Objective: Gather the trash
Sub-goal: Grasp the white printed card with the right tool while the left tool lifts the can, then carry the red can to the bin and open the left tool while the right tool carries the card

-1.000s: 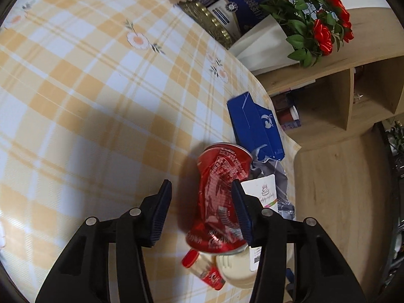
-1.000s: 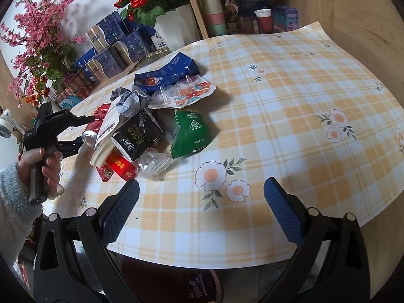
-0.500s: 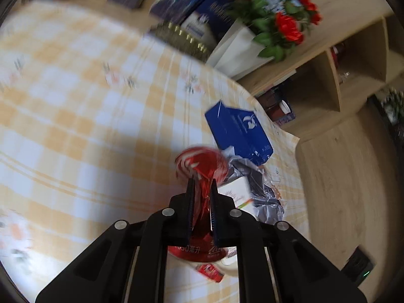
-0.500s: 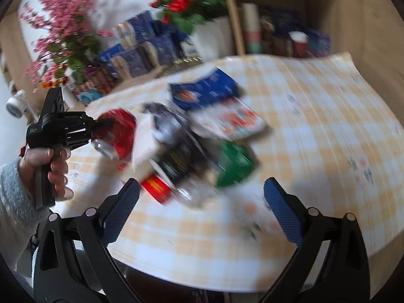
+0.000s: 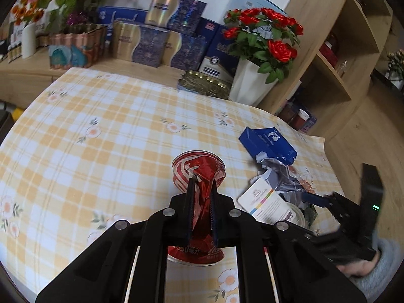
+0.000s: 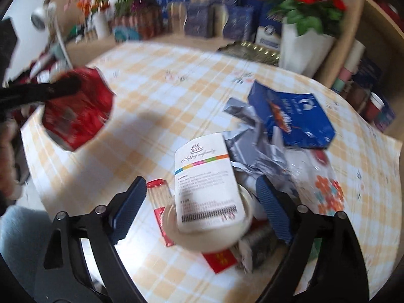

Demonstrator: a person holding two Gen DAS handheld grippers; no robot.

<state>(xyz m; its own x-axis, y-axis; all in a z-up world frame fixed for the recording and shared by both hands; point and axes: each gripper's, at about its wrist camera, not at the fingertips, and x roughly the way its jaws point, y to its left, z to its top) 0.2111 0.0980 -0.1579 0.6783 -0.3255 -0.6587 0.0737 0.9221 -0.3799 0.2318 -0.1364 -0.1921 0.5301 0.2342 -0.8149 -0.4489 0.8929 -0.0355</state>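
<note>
Clenched hard on the crushed red can [image 5: 199, 176], the left gripper [image 5: 201, 184] holds it clear above the checked tablecloth [image 5: 101, 151]; the can's middle is pinched flat between the two pads and its ends bulge out on either side. In the right wrist view the same can [image 6: 75, 116] hangs at about 9 o'clock, with its shadow on the cloth just to the right of it.

The right gripper [image 6: 202, 207] is over the trash pile at 5 o'clock in the left view. Its jaws are closing but stand apart, and neither pad presses on anything. Between them lie a white labelled wrapper [image 6: 207, 181] and the cream round lid or cup [image 6: 209, 234] beneath it. A small red-capped tube [image 6: 159, 202] lies just beside the left finger.

Beyond the wrapper, toward 1 o'clock in the right view, sits crumpled silver foil [image 6: 247, 139], and a flattened blue carton [image 6: 293, 116] rests against its far side. A clear wrapper with orange flowers [image 6: 325, 192] lies at 3 o'clock, and a red scrap [image 6: 219, 258] lies at 6 o'clock under the pile.

At the table's far edge, 12 to 1 o'clock, stand a white pot of red roses [image 5: 260, 45] and stacked blue gift boxes [image 5: 161, 43].
</note>
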